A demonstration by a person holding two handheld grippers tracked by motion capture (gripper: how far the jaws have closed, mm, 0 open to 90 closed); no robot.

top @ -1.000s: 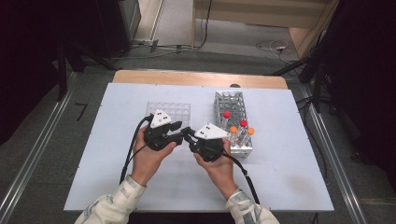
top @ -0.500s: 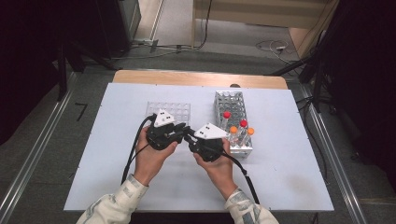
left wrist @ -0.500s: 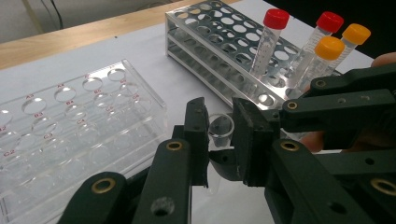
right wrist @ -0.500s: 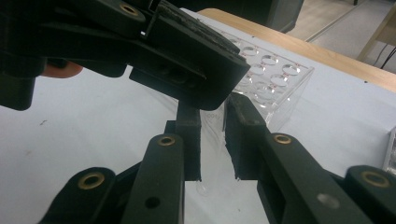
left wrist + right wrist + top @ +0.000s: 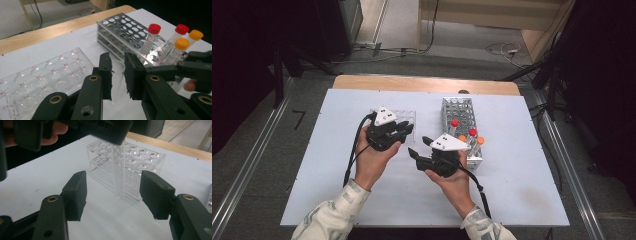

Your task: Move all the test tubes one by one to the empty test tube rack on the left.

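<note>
The left claw (image 5: 117, 75) is clenched on a clear, slippery, fragile-looking tube (image 5: 117, 68) near its rim, above the table (image 5: 522, 200), while the right claw (image 5: 113, 195) has just been opening, released.

Table (image 5: 337, 200): flat white top with a bare wooden strip (image 5: 422, 84) along the far edge, standing on a grey floor. Directly on it, two racks. Clear plastic rack (image 5: 408, 117), left of centre, holes in rows with small red markings, its visible holes empty. Metal perforated rack (image 5: 458, 112), just right of centre, long side running away from the person; its near end carries four capped tubes, two red-capped (image 5: 454, 123) and two orange-capped (image 5: 480, 141), standing upright.
</note>
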